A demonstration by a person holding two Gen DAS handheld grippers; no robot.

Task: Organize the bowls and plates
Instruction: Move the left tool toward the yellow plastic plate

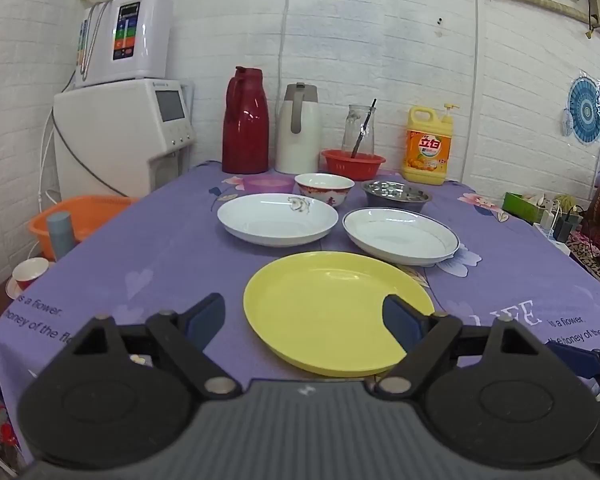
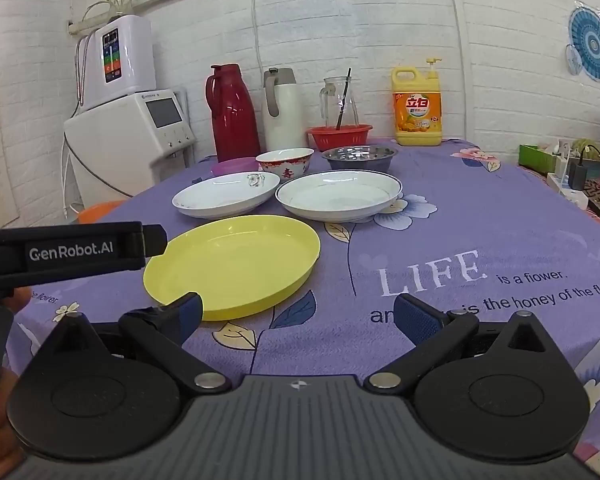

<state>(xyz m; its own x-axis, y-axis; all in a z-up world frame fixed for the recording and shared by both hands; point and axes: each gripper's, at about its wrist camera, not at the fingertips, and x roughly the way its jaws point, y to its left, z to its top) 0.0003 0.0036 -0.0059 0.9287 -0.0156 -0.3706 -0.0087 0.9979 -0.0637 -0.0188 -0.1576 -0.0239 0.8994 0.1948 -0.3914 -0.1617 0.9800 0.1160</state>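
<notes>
A yellow plate (image 1: 332, 312) (image 2: 236, 264) lies nearest on the purple tablecloth. Behind it lie a white plate with a small motif (image 1: 278, 218) (image 2: 226, 194) and a blue-rimmed white plate (image 1: 400, 234) (image 2: 338, 194). Further back stand a red-and-white bowl (image 1: 325, 189) (image 2: 286, 164), a steel bowl (image 1: 396, 195) (image 2: 360, 158) and a small purple bowl (image 1: 268, 183) (image 2: 234, 167). My left gripper (image 1: 304, 320) is open, hovering at the yellow plate's near edge. My right gripper (image 2: 300, 316) is open and empty, right of the yellow plate. The left gripper's body (image 2: 72, 254) shows in the right wrist view.
At the table's back stand a red thermos (image 1: 246, 120), a white thermos (image 1: 298, 128), a glass jug (image 1: 358, 128), a red basket (image 1: 352, 162) and a yellow detergent bottle (image 1: 428, 146). White appliances (image 1: 128, 136) and an orange basin (image 1: 80, 220) are at left. Clutter lies at right.
</notes>
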